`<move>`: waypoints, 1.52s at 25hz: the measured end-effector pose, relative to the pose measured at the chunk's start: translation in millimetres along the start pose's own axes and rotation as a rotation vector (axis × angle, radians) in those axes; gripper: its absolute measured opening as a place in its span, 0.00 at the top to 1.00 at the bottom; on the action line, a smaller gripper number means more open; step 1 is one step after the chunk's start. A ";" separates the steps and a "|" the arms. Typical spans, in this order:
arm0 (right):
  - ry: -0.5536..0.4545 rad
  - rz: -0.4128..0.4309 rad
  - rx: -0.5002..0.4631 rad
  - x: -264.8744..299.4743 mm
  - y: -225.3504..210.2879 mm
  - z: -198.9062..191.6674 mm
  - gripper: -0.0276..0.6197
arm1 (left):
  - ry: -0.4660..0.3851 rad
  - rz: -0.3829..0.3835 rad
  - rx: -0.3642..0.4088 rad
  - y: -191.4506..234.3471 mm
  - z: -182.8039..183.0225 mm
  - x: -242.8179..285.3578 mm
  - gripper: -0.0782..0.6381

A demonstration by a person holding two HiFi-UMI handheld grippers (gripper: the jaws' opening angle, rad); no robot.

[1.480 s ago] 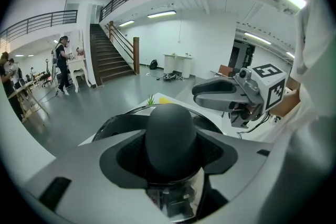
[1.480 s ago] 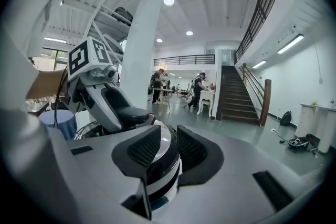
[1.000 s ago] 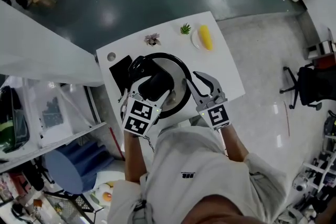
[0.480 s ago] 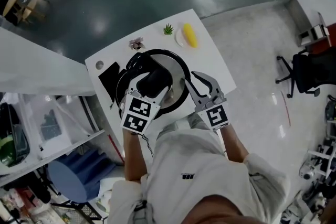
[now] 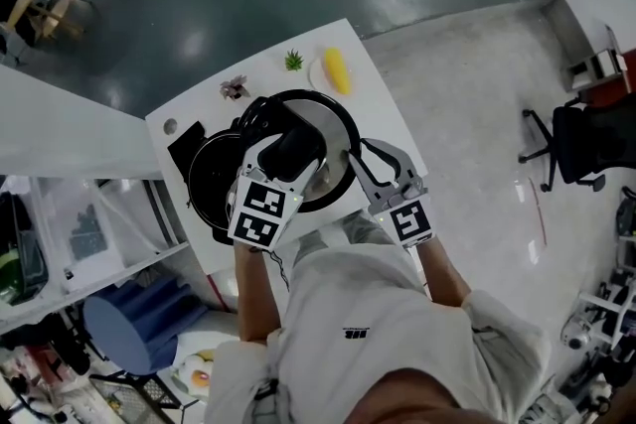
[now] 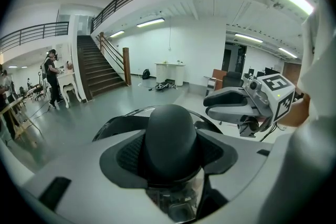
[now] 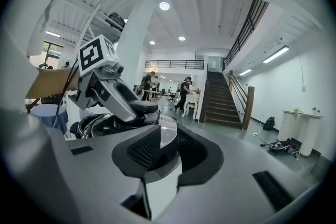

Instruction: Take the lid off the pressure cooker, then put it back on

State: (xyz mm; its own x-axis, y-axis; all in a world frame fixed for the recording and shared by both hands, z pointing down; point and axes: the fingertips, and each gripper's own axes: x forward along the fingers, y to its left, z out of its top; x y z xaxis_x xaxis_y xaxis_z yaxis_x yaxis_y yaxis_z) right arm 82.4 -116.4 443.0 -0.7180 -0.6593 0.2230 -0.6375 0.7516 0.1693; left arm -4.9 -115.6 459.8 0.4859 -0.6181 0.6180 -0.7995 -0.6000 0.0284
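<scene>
The round steel lid (image 5: 328, 146) with a black rim hangs over the right part of the white table (image 5: 381, 119), off to the right of the open black pressure cooker pot (image 5: 207, 186). My left gripper (image 5: 288, 154) is shut on the lid's black knob (image 6: 170, 136), which fills the space between its pads. My right gripper (image 5: 364, 157) is shut on the lid's right rim; the shiny lid edge (image 7: 167, 131) runs between its pads. Each gripper shows in the other's view: the right one (image 6: 231, 105) and the left one (image 7: 113, 92).
At the table's far edge lie a plate with a yellow item (image 5: 336, 71), a small green plant (image 5: 294, 61) and a small flower piece (image 5: 235, 88). A flat black item (image 5: 184, 142) lies left of the pot. A blue stool (image 5: 129, 328) stands below left, an office chair (image 5: 571, 144) at right.
The lid, held by both grippers, has come off the pot and moved right; the open black pot now shows at its left.
</scene>
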 end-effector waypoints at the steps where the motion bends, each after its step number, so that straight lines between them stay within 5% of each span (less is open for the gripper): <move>1: 0.001 0.003 0.000 -3.0 -5.2 -2.8 0.81 | 0.000 0.003 -0.002 -3.6 2.5 5.1 0.49; 19: 0.085 0.047 0.047 -33.1 -70.1 -57.7 0.81 | 0.034 0.008 -0.059 -54.3 8.4 99.3 0.49; 38: 0.214 0.074 0.094 -34.6 -84.1 -137.3 0.81 | 0.107 0.029 -0.115 -80.4 -51.5 171.3 0.49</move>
State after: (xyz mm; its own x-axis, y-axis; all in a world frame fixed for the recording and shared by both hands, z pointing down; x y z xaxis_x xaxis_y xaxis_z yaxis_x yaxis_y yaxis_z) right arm 199.3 -154.0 552.8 -0.6945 -0.5757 0.4315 -0.6158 0.7858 0.0574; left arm 124.3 -147.0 603.8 0.4263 -0.5733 0.6997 -0.8508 -0.5168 0.0950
